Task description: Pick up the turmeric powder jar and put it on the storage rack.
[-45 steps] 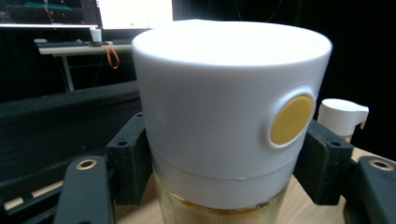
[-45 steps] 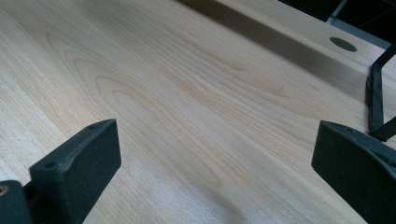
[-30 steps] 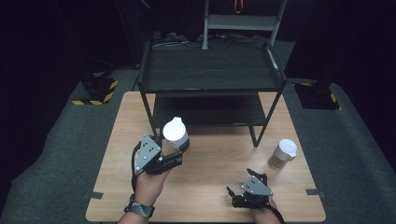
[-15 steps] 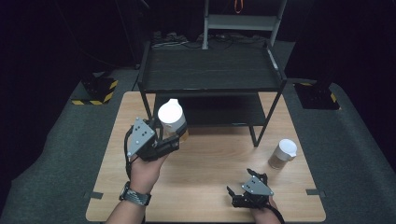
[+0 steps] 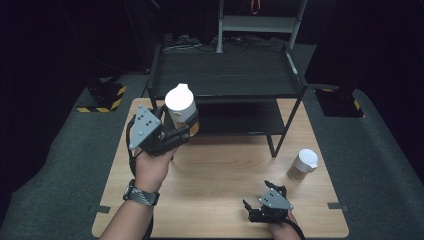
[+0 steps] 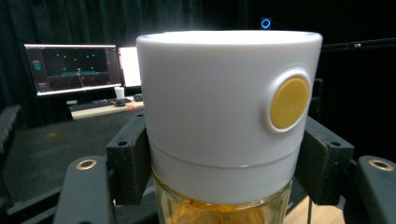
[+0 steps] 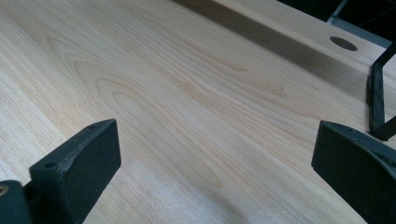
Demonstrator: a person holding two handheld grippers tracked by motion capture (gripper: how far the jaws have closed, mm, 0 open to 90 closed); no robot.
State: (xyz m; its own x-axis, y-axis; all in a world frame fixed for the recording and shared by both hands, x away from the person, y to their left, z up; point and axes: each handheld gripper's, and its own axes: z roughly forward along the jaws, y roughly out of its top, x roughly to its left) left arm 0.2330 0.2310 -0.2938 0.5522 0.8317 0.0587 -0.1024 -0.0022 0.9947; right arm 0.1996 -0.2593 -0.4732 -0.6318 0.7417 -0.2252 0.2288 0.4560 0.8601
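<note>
Left tool [image 5: 186, 131] pinches the white-capped jar [image 5: 181, 111] just under its cap. Over the last second I've carried it up off the worktop [image 5: 220, 200]; it now hangs at the front edge of the black shelf rack [image 5: 225, 75], so a shelf placement looks next. Right tool [image 5: 255, 207] rests low on the worktop, jaws spread, empty. Second jar [image 5: 303, 165] stands untouched to its right.
</note>
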